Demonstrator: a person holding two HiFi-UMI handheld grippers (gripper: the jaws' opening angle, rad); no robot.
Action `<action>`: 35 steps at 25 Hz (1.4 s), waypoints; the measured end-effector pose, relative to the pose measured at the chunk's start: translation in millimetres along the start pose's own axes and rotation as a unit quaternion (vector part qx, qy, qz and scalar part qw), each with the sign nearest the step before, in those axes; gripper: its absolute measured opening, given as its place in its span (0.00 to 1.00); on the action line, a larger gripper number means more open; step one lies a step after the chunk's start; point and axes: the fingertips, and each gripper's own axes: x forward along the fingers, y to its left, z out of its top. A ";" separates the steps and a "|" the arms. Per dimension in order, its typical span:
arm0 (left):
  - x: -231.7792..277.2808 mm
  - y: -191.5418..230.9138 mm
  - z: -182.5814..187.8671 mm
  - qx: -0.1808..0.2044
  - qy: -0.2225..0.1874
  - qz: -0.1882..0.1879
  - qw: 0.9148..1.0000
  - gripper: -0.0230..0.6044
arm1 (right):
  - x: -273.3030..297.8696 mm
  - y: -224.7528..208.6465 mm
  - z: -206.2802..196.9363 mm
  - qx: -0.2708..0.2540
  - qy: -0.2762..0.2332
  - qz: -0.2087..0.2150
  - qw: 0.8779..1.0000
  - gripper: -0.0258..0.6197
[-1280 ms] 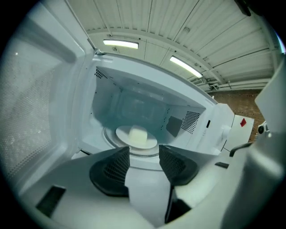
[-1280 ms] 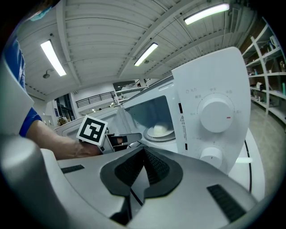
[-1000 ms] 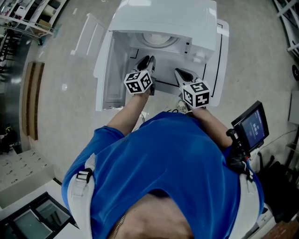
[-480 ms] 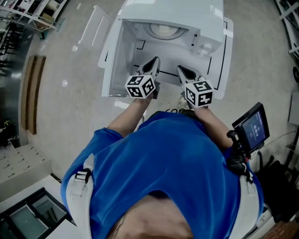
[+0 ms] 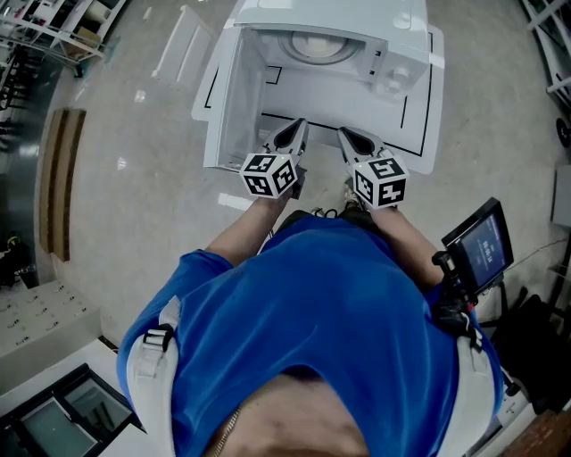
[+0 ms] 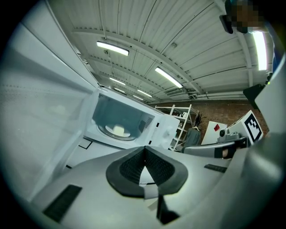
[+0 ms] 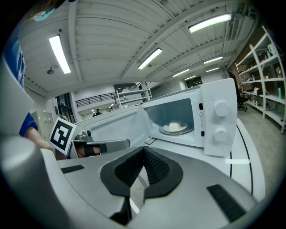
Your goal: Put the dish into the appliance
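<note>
Dish (image 5: 314,46) sits inside the open microwave (image 5: 399,70); your left gripper (image 5: 300,125) and right gripper (image 5: 343,134) hang just before it, jaws pressed together, empty.

Bright workshop hall under a ribbed white ceiling

Long tube lights (image 7: 59,53) run across the panelled ceiling (image 6: 178,40), and the floor (image 5: 134,205) is pale, speckled and slightly glossy. A white table (image 5: 431,98) marked with thin black lines stands in the middle. A brick wall (image 6: 219,108) rises behind a white shelf rack (image 6: 181,118). More open shelving (image 7: 263,76) lines one side, and a railed upper gallery (image 7: 96,99) shows far off. A wooden board (image 5: 59,183) lies at the floor's left edge, near a metal rack (image 5: 45,27).
</note>
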 end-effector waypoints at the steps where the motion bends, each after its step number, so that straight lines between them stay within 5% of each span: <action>1: -3.7 -0.7 -1.8 0.000 0.001 -0.002 1.000 0.05 | -1.0 3.0 -2.0 0.000 0.000 -0.001 1.000 0.04; 35: -17.0 -15.9 -6.8 0.007 0.002 -0.036 0.999 0.05 | -11.2 15.3 -10.4 -0.002 -0.007 -0.030 1.000 0.04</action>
